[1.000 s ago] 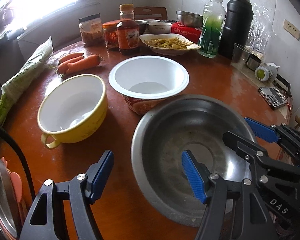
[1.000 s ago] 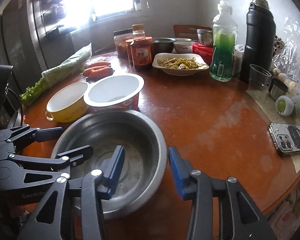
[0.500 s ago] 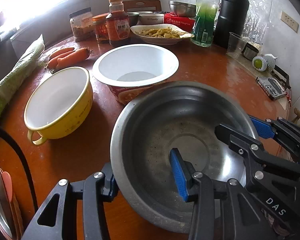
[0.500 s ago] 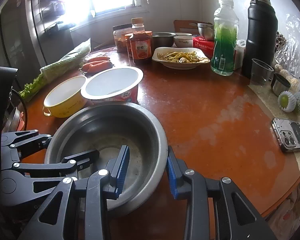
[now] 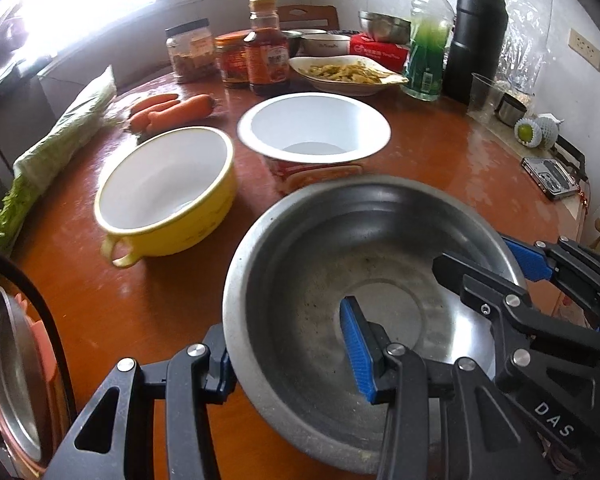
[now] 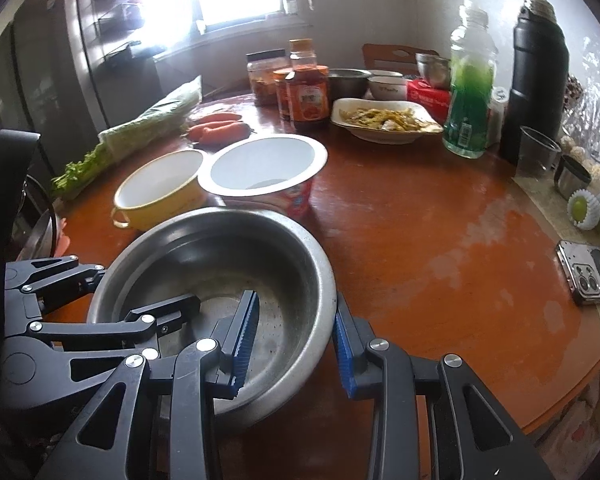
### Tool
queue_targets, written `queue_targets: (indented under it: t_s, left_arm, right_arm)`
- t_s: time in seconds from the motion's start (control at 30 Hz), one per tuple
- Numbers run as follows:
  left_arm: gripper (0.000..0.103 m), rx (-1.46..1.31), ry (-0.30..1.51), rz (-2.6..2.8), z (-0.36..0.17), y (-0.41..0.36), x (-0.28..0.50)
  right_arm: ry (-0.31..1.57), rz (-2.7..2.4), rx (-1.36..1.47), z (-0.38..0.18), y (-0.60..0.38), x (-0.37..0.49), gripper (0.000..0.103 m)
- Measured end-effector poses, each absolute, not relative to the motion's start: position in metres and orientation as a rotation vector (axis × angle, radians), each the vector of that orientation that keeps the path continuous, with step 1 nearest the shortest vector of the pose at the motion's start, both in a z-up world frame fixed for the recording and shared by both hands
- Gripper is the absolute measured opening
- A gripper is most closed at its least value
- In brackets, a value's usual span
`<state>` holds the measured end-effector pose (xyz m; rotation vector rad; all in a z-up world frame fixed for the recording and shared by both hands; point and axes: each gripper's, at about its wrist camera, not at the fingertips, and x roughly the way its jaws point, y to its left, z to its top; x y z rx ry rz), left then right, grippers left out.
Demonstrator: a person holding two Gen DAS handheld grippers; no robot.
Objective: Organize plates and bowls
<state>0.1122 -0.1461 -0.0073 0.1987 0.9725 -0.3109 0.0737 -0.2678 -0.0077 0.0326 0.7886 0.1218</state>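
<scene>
The left gripper [image 5: 290, 354] has its 2 jaws closed on the near-left wall of the steel bowl [image 5: 328, 248], 1 pad outside the rim and 1 inside. The right gripper [image 6: 294, 340] clamps the bowl's near-right wall the same way, its left pad inside and its right pad outside against the rim. The bowl sits between both grippers, mouth up and roughly level, round with no long axis; whether it rests on the table [image 6: 440, 240] I cannot tell. Beyond the jaws stand a yellow bowl [image 5: 168, 192] and, just right of it, a white tub [image 5: 314, 128], both mouth up.
</scene>
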Motion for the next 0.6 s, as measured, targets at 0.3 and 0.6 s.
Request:
queue_targets:
  t_s: [0.3, 0.6]
  left_arm:
    - [0.046, 0.173, 0.948, -0.286, -0.001, -0.117, 0.095]
    - [0.046, 0.144, 0.947, -0.285, -0.004, -0.1, 0.088]
  right_arm:
    - [0.768, 0.157, -0.002, 0.0, -0.238, 0.064, 0.037]
    - [0.767, 0.172, -0.029, 0.0, -0.217, 0.058, 0.037]
